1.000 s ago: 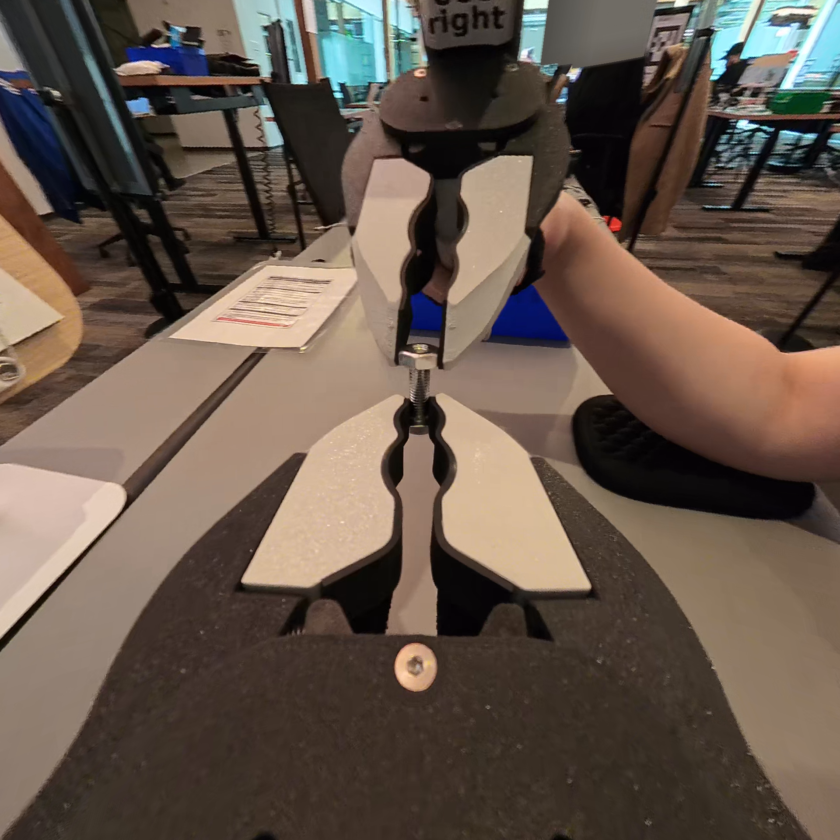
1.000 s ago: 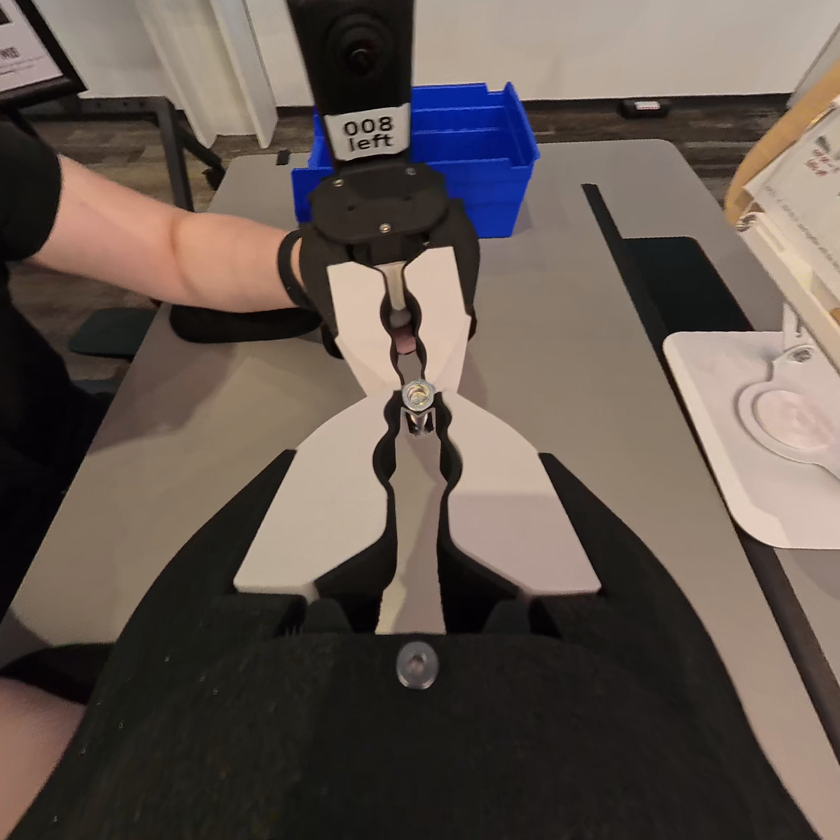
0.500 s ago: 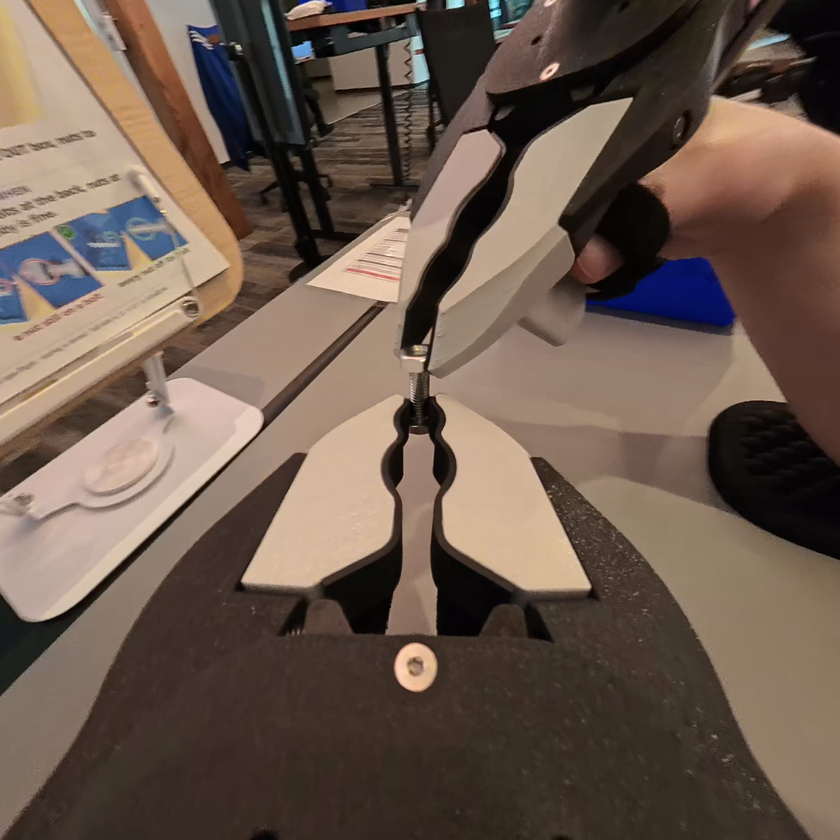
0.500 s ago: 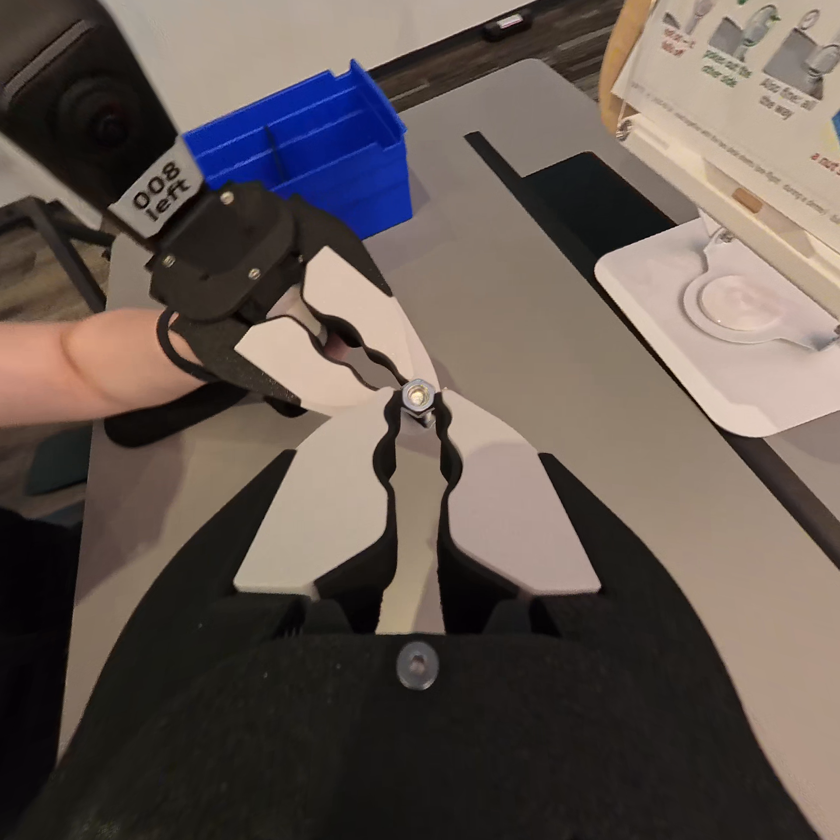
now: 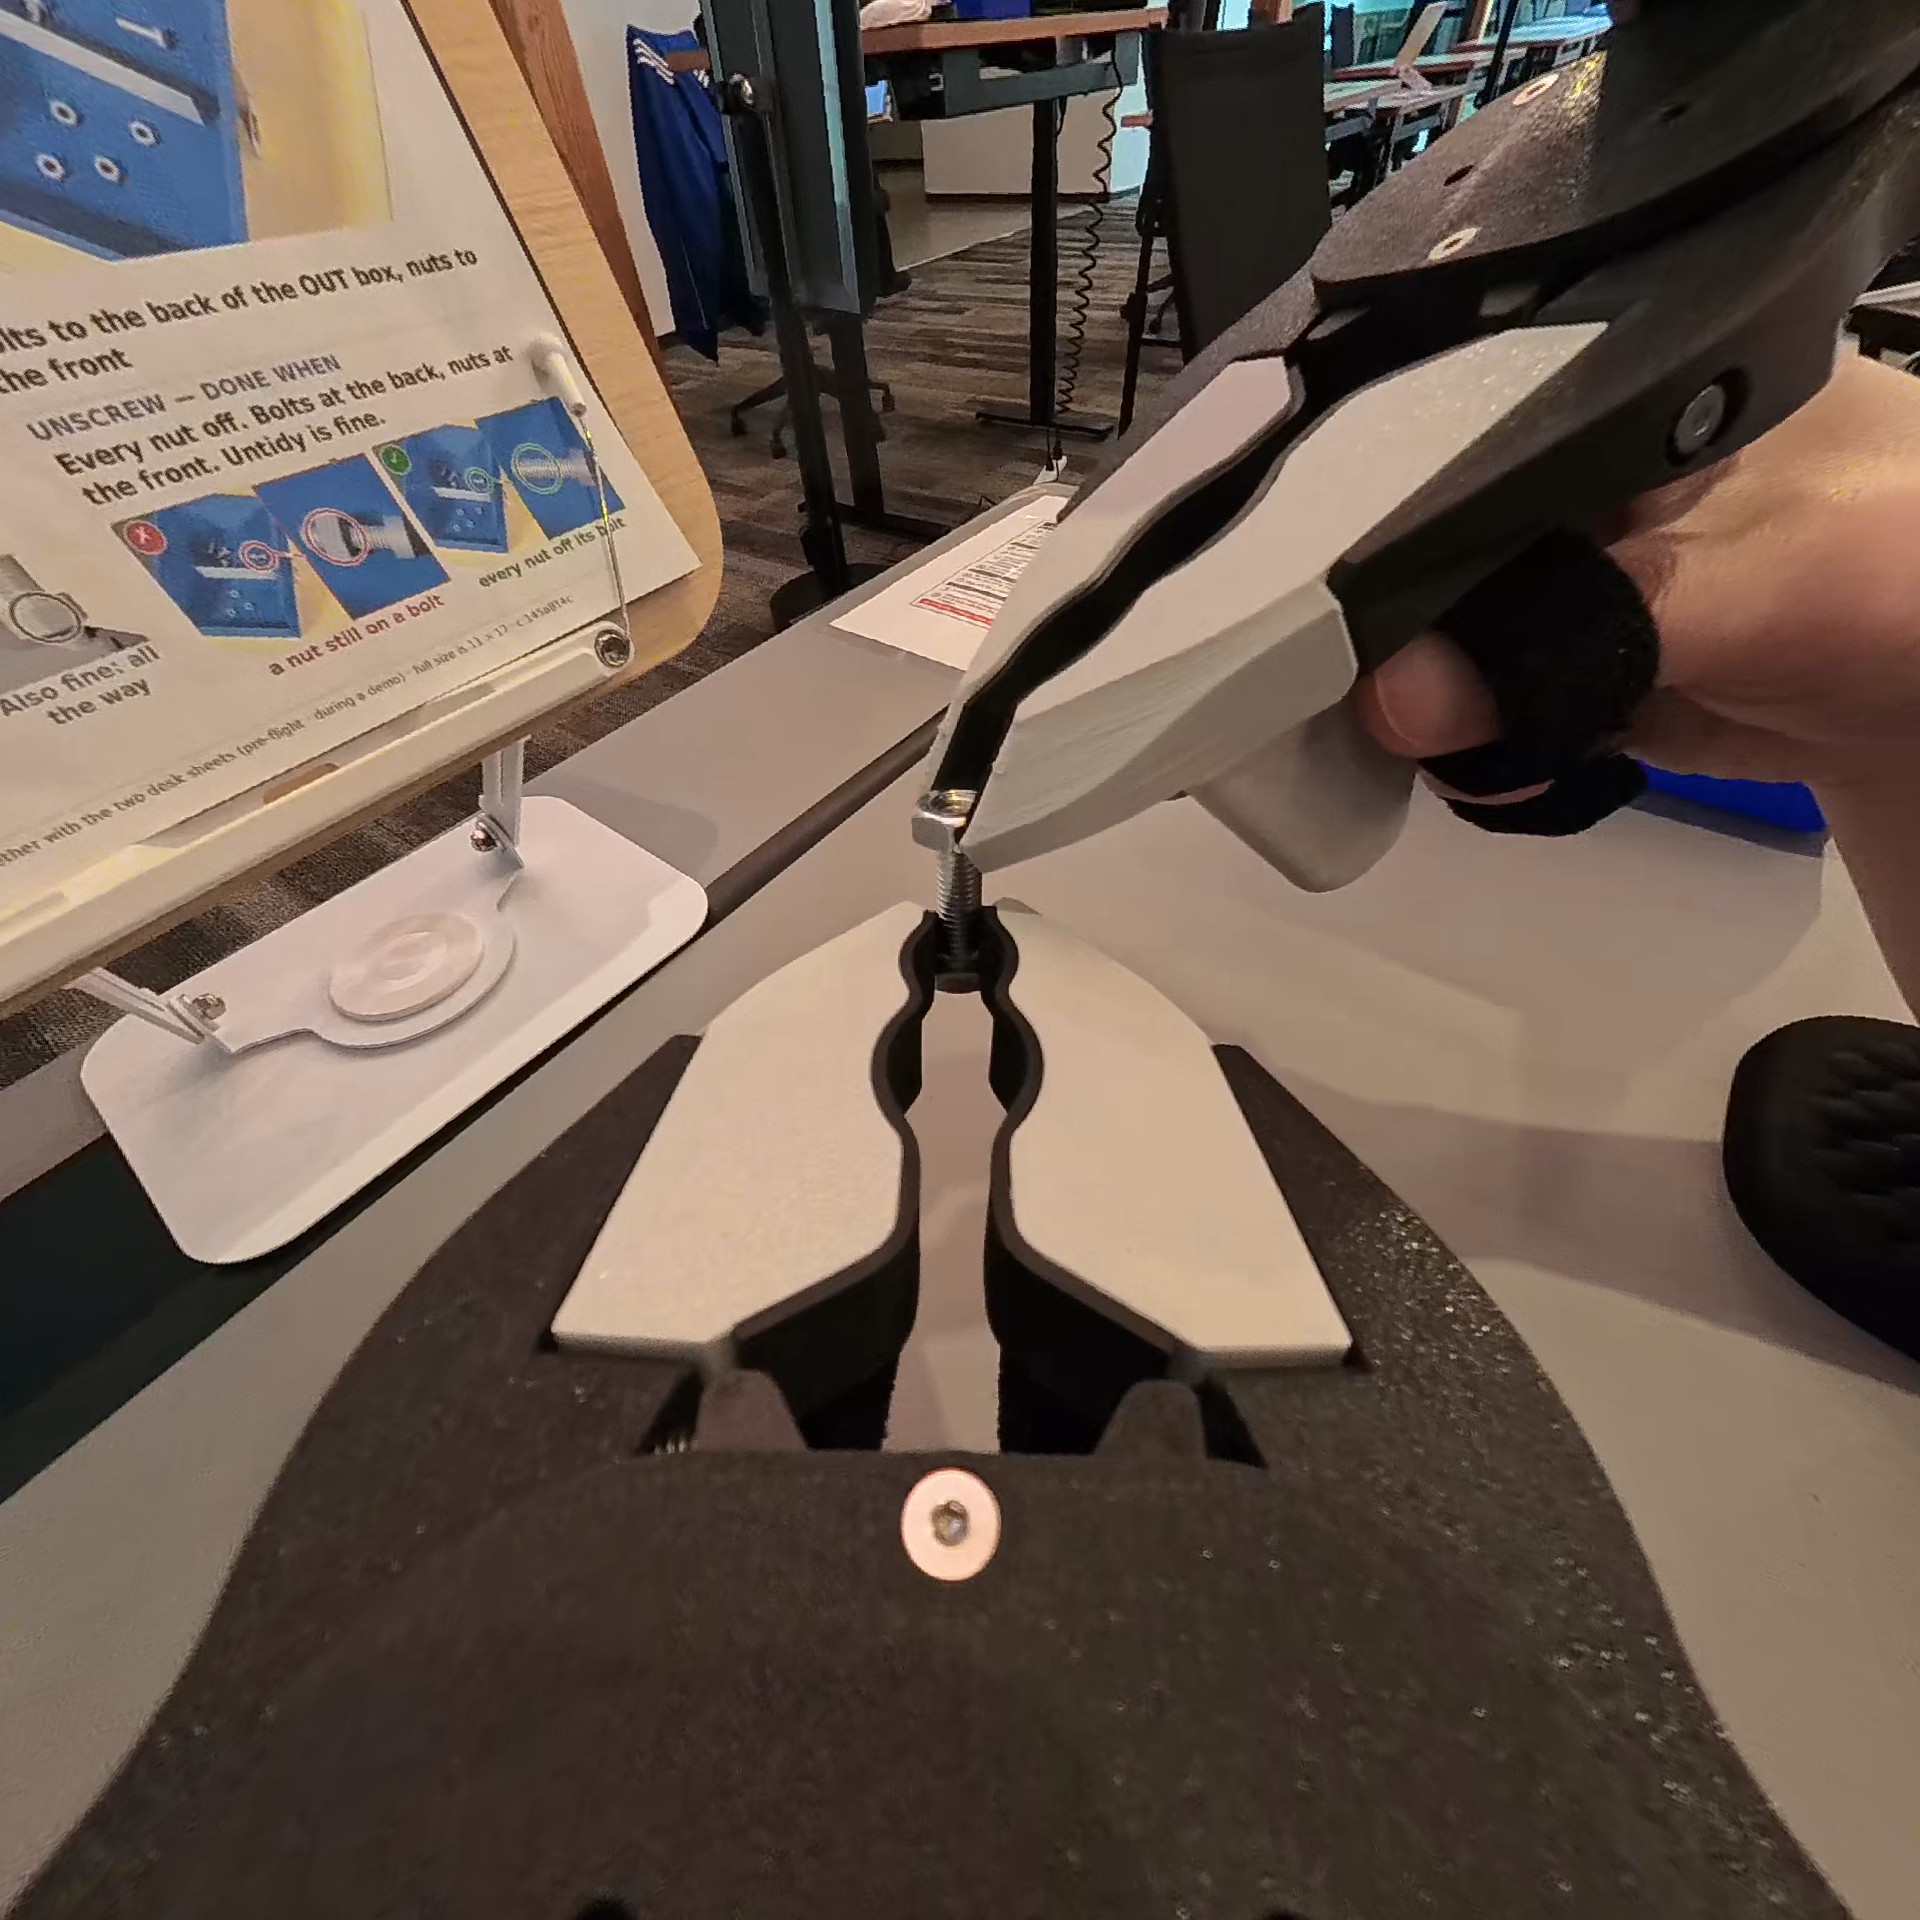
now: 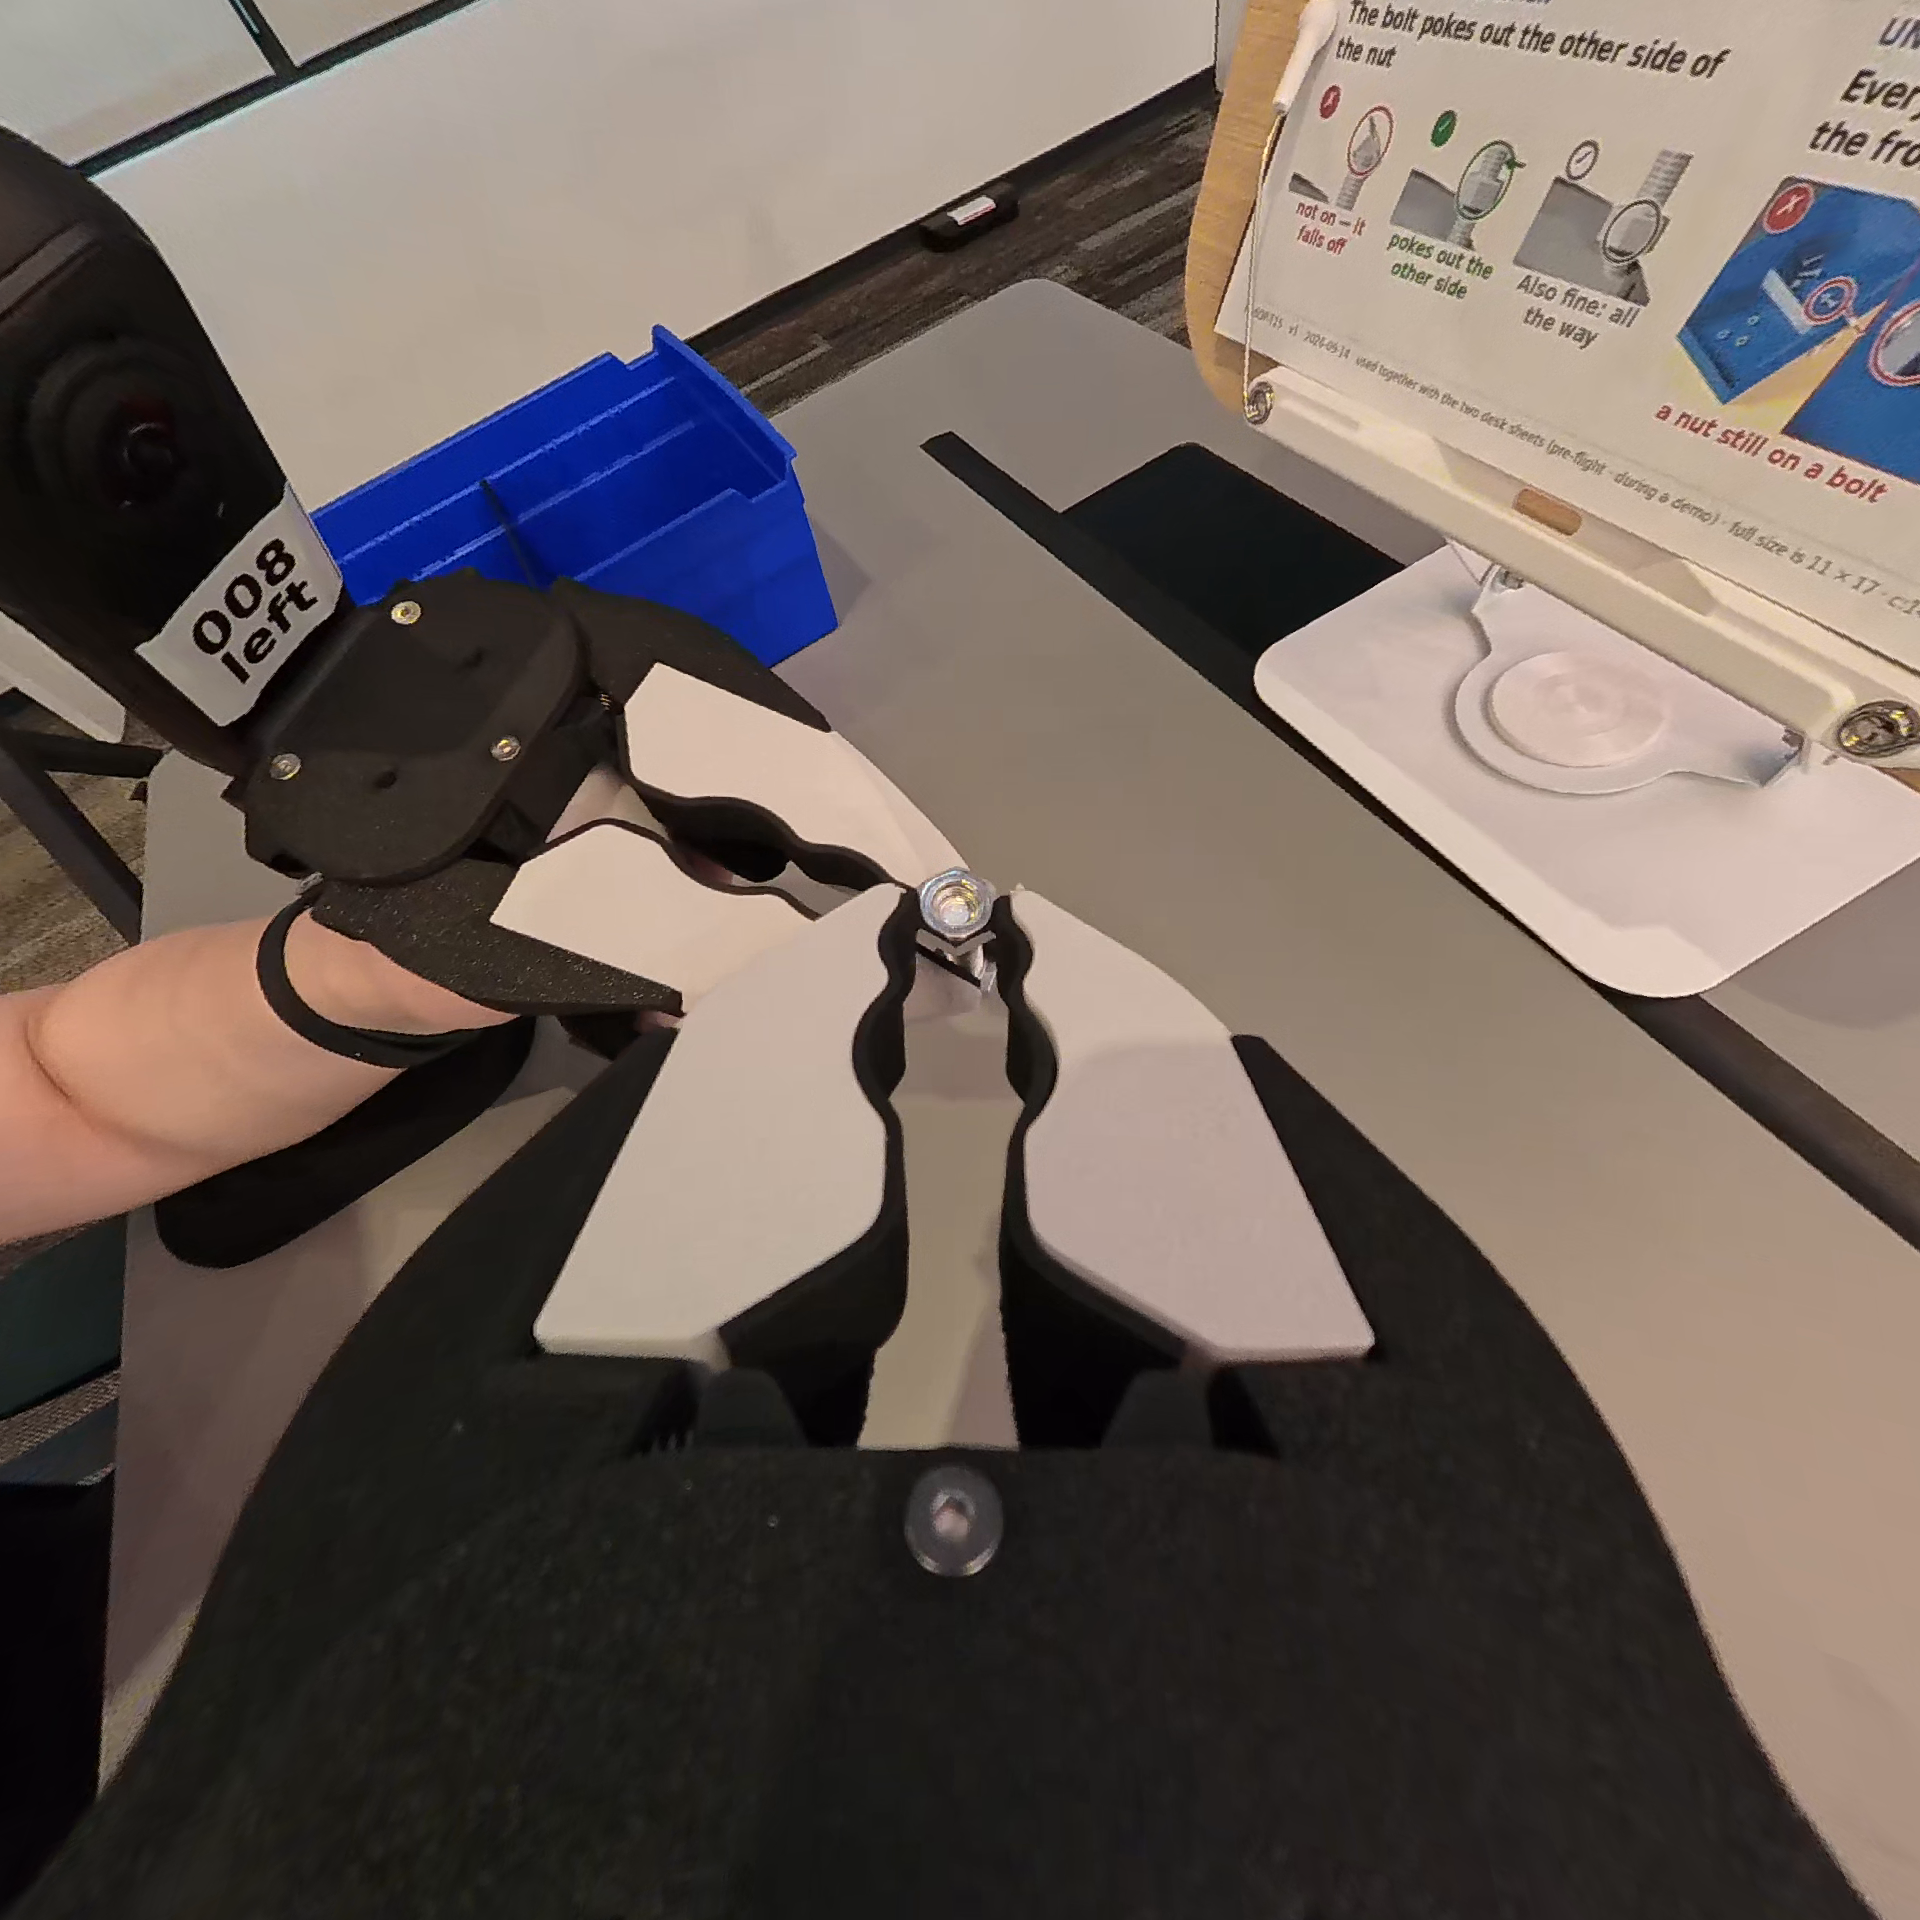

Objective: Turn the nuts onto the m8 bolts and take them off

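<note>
Silver threaded steel bolt (image 5: 957, 906) stands clamped upright in the left gripper (image 5: 958, 961); the right gripper (image 6: 958, 914) pinches its hex nut (image 5: 943, 812). Only the right wrist view shows the blue plastic bin (image 6: 623, 499) behind; a white-based instruction stand (image 5: 395, 1039) sits beside.

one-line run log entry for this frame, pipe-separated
left gripper: shut on bolt, upright | right gripper: shut on nut at bolt top | bin: blue, behind | table: grey

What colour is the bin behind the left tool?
Blue. The bin shows best in the right wrist view, standing on the table behind the left tool.
</note>
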A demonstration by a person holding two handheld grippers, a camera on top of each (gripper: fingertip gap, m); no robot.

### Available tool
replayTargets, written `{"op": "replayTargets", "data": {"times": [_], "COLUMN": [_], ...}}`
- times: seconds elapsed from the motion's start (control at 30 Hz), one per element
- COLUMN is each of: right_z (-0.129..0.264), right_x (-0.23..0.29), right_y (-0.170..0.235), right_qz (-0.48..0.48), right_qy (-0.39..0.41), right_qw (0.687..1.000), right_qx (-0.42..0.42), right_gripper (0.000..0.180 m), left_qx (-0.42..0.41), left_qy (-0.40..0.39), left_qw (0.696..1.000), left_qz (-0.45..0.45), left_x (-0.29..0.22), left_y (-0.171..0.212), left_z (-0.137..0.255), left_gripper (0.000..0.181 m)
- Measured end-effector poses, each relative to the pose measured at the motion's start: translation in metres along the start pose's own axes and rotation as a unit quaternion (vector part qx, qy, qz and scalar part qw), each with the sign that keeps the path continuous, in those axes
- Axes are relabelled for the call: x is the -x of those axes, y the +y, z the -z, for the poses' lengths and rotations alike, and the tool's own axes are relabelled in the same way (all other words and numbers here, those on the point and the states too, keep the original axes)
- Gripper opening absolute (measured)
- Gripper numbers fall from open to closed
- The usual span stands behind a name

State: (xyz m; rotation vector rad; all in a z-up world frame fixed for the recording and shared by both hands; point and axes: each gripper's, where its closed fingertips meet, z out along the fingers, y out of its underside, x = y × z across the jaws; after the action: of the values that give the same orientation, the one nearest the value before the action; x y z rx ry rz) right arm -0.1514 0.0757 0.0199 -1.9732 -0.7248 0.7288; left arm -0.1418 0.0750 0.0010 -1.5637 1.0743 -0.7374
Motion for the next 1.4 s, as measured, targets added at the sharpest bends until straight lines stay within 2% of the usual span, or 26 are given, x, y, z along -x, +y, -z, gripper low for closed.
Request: {"op": "replayTargets", "data": {"times": [0.1, 0.33, 0.43, 0.53, 0.67, 0.83, 0.93, 1.23, 1.4], "right_z": [0.001, 0.011, 0.026, 0.039, 0.054, 0.059, 0.059, 0.058, 0.052], "right_x": [0.001, -0.001, 0.013, 0.014, 0.028, 0.043, 0.047, 0.046, 0.040], "right_y": [-0.001, -0.004, 0.004, 0.020, 0.019, 0.030, 0.029, 0.026, 0.021], "right_qz": [0.007, 0.045, 0.135, 0.227, 0.246, 0.247, 0.245, 0.226, 0.212], "right_qy": [-0.004, 0.001, -0.058, -0.078, -0.139, -0.205, -0.217, -0.215, -0.197], "right_qw": [1.000, 0.999, 0.989, 0.971, 0.959, 0.947, 0.944, 0.949, 0.957], "right_qx": [-0.001, -0.005, 0.003, 0.013, -0.033, -0.027, -0.029, -0.031, -0.033], "right_gripper": [0.015, 0.031, 0.033, 0.037, 0.033, 0.030, 0.026, 0.017, 0.014], "left_qx": [-0.001, -0.013, -0.031, -0.049, -0.048, -0.037, -0.038, -0.047, -0.046], "left_qy": [0.003, 0.036, 0.098, 0.183, 0.240, 0.248, 0.245, 0.240, 0.208], "left_qw": [1.000, 0.999, 0.995, 0.982, 0.969, 0.967, 0.968, 0.969, 0.976], "left_qz": [0.002, 0.020, 0.013, 0.001, -0.014, -0.040, -0.039, -0.032, -0.033], "left_x": [-0.001, -0.007, -0.024, -0.049, -0.069, -0.081, -0.081, -0.077, -0.068], "left_y": [0.000, -0.003, -0.009, -0.014, -0.013, -0.010, -0.010, -0.014, -0.016], "left_z": [0.000, 0.001, 0.004, 0.010, 0.015, 0.014, 0.013, 0.016, 0.013], "left_gripper": [0.007, 0.007, 0.007, 0.007, 0.007, 0.007, 0.007, 0.007, 0.007]}}
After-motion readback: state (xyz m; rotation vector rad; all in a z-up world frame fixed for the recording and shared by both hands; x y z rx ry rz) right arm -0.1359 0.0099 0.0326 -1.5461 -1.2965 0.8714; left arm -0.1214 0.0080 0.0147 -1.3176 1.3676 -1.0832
